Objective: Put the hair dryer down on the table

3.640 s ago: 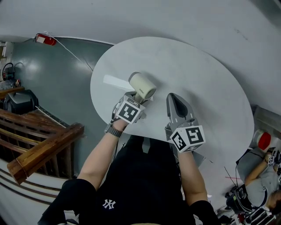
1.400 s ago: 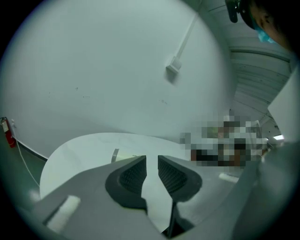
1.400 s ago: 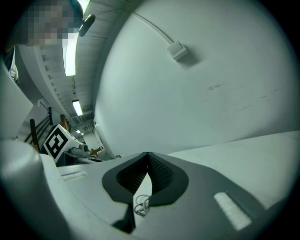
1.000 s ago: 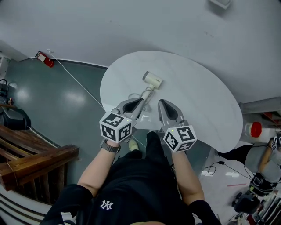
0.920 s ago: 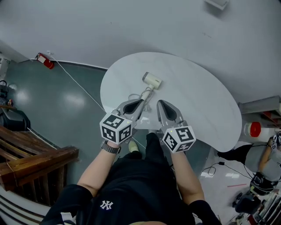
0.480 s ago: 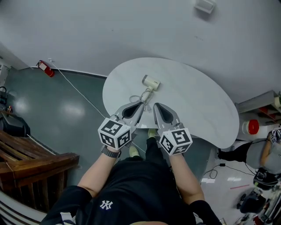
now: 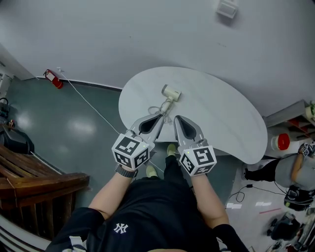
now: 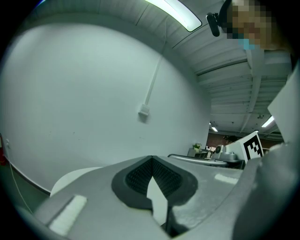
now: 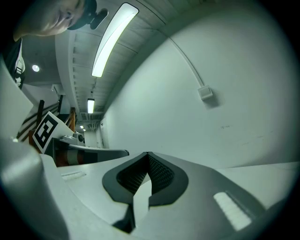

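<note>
The cream hair dryer [image 7: 171, 92] lies on its side on the round white table [image 7: 221, 113], handle toward me, its cord [image 7: 154, 109] looped near the table's front edge. In the head view my left gripper [image 7: 161, 117] is shut and empty, held above the table's near edge, short of the dryer. My right gripper [image 7: 177, 118] is beside it, also shut and empty. In the left gripper view the left gripper [image 8: 150, 161] points up at the white wall with its jaws together. The right gripper [image 9: 147, 157] shows the same in its own view. Neither touches the dryer.
A red fire extinguisher [image 7: 50, 78] and a thin cable [image 7: 93, 106] are on the grey floor at left. A wooden railing [image 7: 44, 182] stands at lower left. A red-capped container [image 7: 280, 141] and another person [image 7: 295, 170] are at right. A small box [image 7: 227, 8] hangs on the wall.
The left gripper, shut on the hair dryer 3.6 s ago, has let go; the dryer now lies on the table. Both grippers have drawn back toward my body, shut.
</note>
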